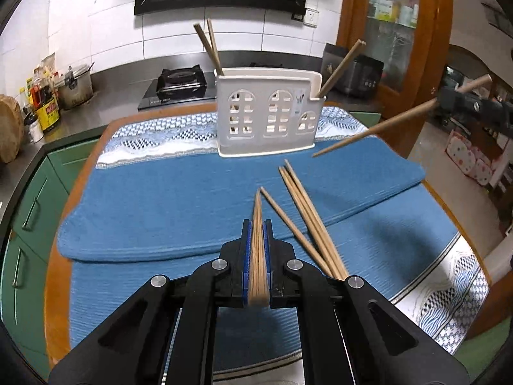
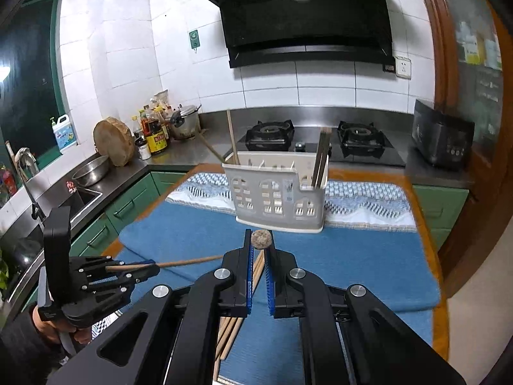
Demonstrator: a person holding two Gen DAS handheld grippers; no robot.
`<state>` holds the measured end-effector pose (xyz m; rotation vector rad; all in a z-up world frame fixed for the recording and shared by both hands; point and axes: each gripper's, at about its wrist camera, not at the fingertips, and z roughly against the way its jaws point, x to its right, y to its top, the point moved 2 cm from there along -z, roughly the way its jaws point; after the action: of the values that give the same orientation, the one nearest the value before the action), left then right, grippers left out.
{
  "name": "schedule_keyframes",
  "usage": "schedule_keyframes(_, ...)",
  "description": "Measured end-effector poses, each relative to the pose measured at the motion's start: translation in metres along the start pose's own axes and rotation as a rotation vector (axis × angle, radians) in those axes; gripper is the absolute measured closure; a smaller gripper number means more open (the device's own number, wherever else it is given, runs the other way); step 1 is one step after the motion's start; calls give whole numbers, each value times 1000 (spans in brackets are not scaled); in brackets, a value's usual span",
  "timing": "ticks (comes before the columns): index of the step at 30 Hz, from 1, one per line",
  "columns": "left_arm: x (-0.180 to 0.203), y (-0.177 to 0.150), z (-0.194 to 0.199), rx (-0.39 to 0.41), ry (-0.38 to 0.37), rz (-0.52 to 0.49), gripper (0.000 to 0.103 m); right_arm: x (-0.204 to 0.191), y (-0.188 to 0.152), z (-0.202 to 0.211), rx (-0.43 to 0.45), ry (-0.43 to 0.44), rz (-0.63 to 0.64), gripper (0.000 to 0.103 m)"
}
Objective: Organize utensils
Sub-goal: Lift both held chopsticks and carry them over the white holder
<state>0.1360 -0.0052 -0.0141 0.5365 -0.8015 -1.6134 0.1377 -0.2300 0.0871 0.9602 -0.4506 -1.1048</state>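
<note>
My left gripper point(image 1: 256, 224) is shut on a wooden chopstick point(image 1: 257, 250) that points forward above the blue mat point(image 1: 160, 199). From the right wrist view, the same left gripper point(image 2: 154, 268) holds its chopstick point(image 2: 189, 261) level at the left. My right gripper point(image 2: 260, 240) is shut on another chopstick point(image 2: 261, 238), seen end-on between the blue pads. In the left wrist view the right gripper point(image 1: 444, 99) holds that chopstick point(image 1: 378, 126) slanting down toward the white utensil holder point(image 1: 269, 112). The holder stands at the mat's far side with a few chopsticks upright in it. Several loose chopsticks point(image 1: 304, 218) lie on the mat.
The mat covers a wooden-edged table point(image 1: 56, 266). Behind it run a steel counter with a gas stove point(image 2: 320, 141), a black cooker point(image 2: 442, 138), bottles point(image 2: 155, 131), a round chopping board point(image 2: 113, 141) and a sink point(image 2: 83, 195). Green cabinets point(image 1: 35, 205) stand to the left.
</note>
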Motion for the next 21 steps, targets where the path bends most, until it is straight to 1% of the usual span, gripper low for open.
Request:
schedule_keyframes(5,-1,27,7,28,-11,-22,98,9,43,8,20,-20,38,96)
schedule_keyframes(11,0,69,19,76,-39,-46,98,19,90,9,11,-54,70,96)
schedule_keyframes(16,0,110,35,145,-47,-66,98,25,113,-1,-14,-84,87,96)
schedule_keyframes(21,1,155,49,228,-38,-70,98,29,124,-31,-94,-102,106,96)
